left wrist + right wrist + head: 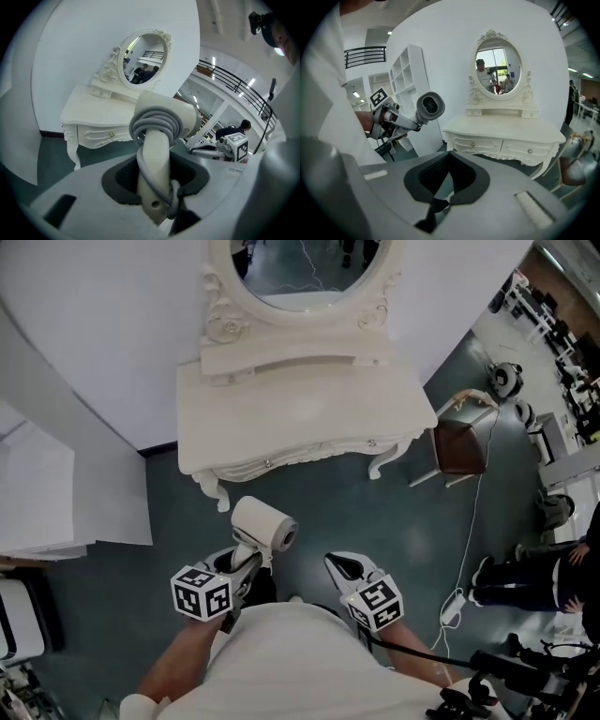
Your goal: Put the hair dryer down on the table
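Hair dryer (264,524): being held by its handle, clamped in the left claw (248,561).
Right claw (345,568): being held together, empty.
Table (300,413): being faced at 12 o'clock, well apart.

Mirror (300,282): its upper part was cut off by the head view's top edge.
Reflections in mirror: the figures were too small to tell apart.
Hair dryer (263,525): the handle's lower end was hidden between the left gripper's (249,557) jaws.
Person (530,582): cut off by the head view's right edge.
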`<action>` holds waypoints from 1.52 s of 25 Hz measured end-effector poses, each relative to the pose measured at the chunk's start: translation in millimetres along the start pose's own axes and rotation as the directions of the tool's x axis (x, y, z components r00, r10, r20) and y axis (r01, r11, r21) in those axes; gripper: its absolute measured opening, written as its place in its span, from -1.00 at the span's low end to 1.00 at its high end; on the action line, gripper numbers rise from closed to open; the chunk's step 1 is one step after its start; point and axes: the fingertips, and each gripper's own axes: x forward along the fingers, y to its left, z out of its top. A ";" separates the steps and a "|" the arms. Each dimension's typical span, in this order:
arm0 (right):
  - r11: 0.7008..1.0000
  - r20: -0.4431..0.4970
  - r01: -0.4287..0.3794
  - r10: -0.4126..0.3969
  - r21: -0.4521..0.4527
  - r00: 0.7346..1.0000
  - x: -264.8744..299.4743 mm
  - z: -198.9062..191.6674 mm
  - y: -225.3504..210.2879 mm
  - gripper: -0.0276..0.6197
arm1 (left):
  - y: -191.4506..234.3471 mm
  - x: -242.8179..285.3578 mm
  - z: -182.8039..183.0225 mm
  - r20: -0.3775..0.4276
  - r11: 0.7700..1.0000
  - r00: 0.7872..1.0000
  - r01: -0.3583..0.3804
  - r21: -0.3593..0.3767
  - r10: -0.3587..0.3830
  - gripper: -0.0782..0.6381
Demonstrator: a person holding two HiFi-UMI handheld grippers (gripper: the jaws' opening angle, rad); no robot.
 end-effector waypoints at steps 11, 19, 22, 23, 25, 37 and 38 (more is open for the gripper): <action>0.991 0.040 0.132 -0.133 0.023 0.990 85.6 123.5 -70.9 -0.91 | 78.7 62.2 129.7 -0.113 0.985 0.988 0.117 0.131 -0.102 -0.32; 0.985 0.009 0.172 -0.173 0.034 0.985 112.6 148.9 -108.1 -0.91 | 122.5 113.8 183.7 -0.115 0.986 0.989 0.108 0.129 -0.093 -0.33; 0.984 0.019 0.177 -0.178 0.033 0.984 108.0 154.4 -126.8 -0.91 | 124.8 136.7 198.8 -0.113 0.987 0.991 0.083 0.138 -0.067 -0.33; 0.983 0.024 0.179 -0.180 0.036 0.983 106.8 155.8 -135.9 -0.91 | 125.5 146.4 205.3 -0.112 0.987 0.992 0.073 0.143 -0.057 -0.33; 0.983 0.028 0.176 -0.177 0.046 0.984 108.2 157.6 -155.1 -0.91 | 127.9 167.0 217.0 -0.118 0.987 0.992 0.053 0.154 -0.035 -0.33; 0.994 0.091 0.102 -0.104 0.026 0.990 112.9 205.5 -308.2 -0.91 | 137.9 299.9 280.0 -0.190 0.977 0.973 -0.097 0.192 0.134 -0.33; 0.995 0.091 0.100 -0.102 0.029 0.991 111.3 206.9 -321.5 -0.91 | 138.3 312.4 284.2 -0.198 0.975 0.969 -0.106 0.194 0.145 -0.33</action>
